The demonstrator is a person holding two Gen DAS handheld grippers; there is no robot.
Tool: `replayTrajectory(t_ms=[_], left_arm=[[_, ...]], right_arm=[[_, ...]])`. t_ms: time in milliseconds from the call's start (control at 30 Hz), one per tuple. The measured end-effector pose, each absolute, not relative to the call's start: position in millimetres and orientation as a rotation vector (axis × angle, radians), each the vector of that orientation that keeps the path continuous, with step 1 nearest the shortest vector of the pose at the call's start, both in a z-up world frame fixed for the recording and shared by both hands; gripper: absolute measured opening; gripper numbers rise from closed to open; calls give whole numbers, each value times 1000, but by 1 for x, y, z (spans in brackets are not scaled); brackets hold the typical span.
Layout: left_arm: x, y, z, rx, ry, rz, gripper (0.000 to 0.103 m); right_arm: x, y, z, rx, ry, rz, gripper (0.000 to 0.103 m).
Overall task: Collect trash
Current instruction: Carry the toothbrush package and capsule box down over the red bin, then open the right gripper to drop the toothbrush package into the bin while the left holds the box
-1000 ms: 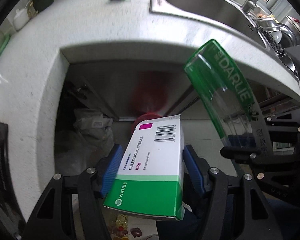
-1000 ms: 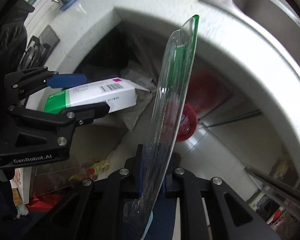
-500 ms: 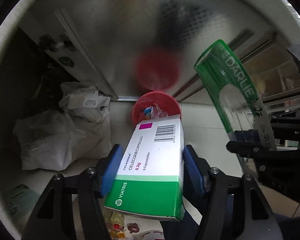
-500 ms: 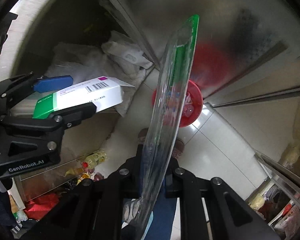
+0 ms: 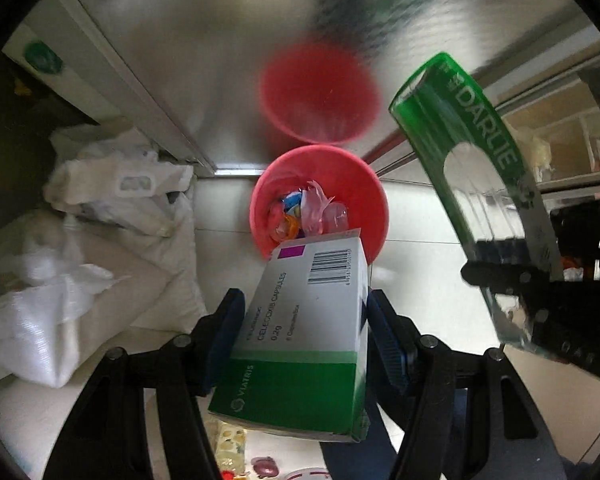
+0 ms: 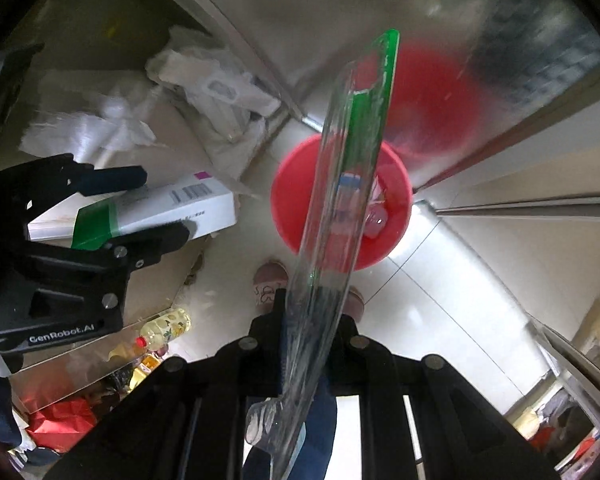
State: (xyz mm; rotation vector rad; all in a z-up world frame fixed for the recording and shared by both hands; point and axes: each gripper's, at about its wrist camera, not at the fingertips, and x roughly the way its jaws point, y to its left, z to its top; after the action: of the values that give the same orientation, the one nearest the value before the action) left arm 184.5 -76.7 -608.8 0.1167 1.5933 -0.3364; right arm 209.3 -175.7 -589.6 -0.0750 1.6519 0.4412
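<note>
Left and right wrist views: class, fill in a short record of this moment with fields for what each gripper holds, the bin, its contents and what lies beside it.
left gripper: shut on the white and green capsule box, pointing down
right gripper: shut on the clear and green Darlie plastic package
bin: red bin on the tiled floor, below both grippers
bin contents: mixed coloured wrappers, not full
beside bin: white sacks under the counter
reflection: the bin mirrored in the metal cabinet door
</note>
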Motion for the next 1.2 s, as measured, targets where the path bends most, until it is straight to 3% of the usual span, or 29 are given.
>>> replayTrajectory(t_ms=[400,500,567,967,1200], left_arm=[[201,-79,-684,122,1614,-357,61],[202,-76,-687,129,1619,-355,61],[203,-75,-689,145,1624,-344,61],[207,-79,-688,143,1631,-356,61],[207,-83,-693,148,1650,-358,61]], right_arm=[[223,-168,-671,-53,1772,477,14],[226,-169,-677,-76,1775,475,24],[228,-175,-678,-31,1795,482,45],[234,-180,-676,15,1799,479,55],[233,-187,-678,-2,1791,452,56]])
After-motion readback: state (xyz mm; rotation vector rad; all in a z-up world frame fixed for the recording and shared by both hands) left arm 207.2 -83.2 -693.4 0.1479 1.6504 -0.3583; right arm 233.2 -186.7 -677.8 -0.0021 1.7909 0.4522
